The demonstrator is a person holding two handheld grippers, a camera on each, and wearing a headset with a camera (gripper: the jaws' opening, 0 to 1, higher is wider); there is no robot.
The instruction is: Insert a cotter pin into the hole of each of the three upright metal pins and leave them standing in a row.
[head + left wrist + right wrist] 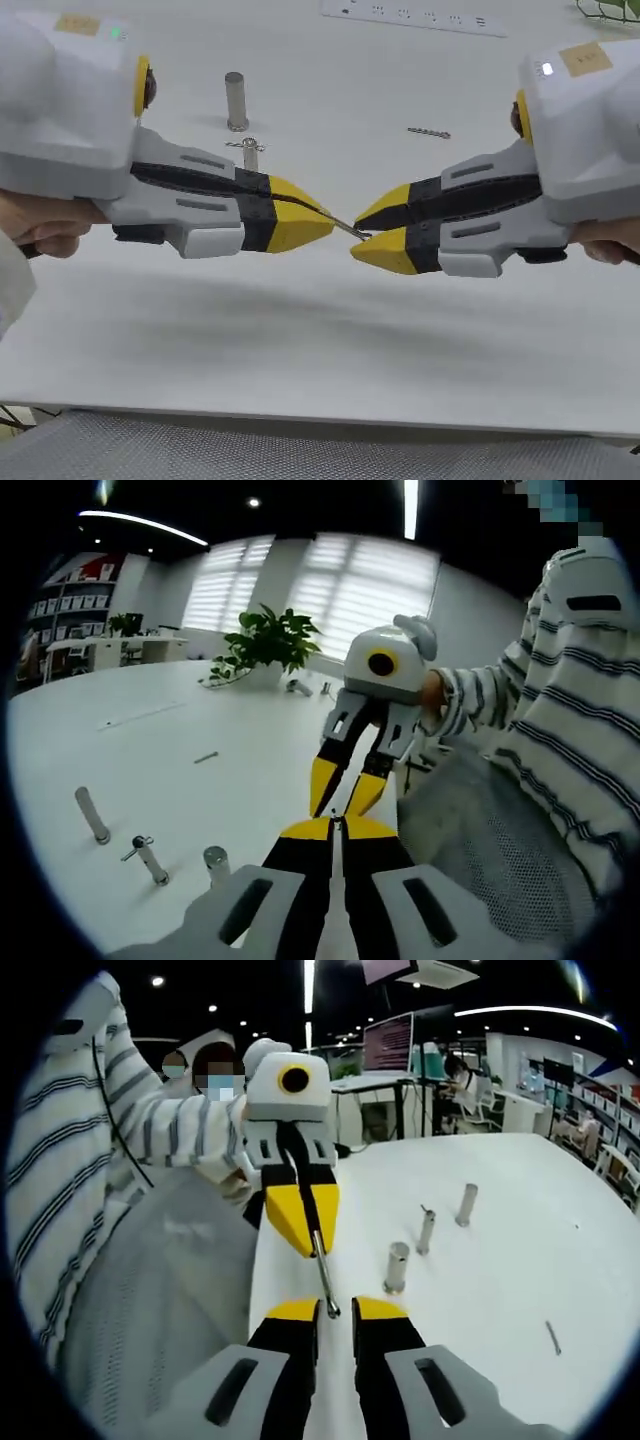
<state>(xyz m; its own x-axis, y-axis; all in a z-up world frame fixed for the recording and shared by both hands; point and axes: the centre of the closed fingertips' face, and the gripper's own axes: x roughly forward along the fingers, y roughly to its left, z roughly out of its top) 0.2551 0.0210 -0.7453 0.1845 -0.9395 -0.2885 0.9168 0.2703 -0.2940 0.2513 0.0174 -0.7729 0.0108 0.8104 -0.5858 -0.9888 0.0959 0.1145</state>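
Left claw (328,222) pinches a cotter pin (346,227), right claw (362,240) slightly parted; one metal pin (250,155) looks fitted, two remain.

1. Left gripper (327,222), centre-left in the head view, points right, jaws pinched on a cotter pin (345,226).
2. Right gripper (358,238), centre-right, points left, jaws slightly parted.
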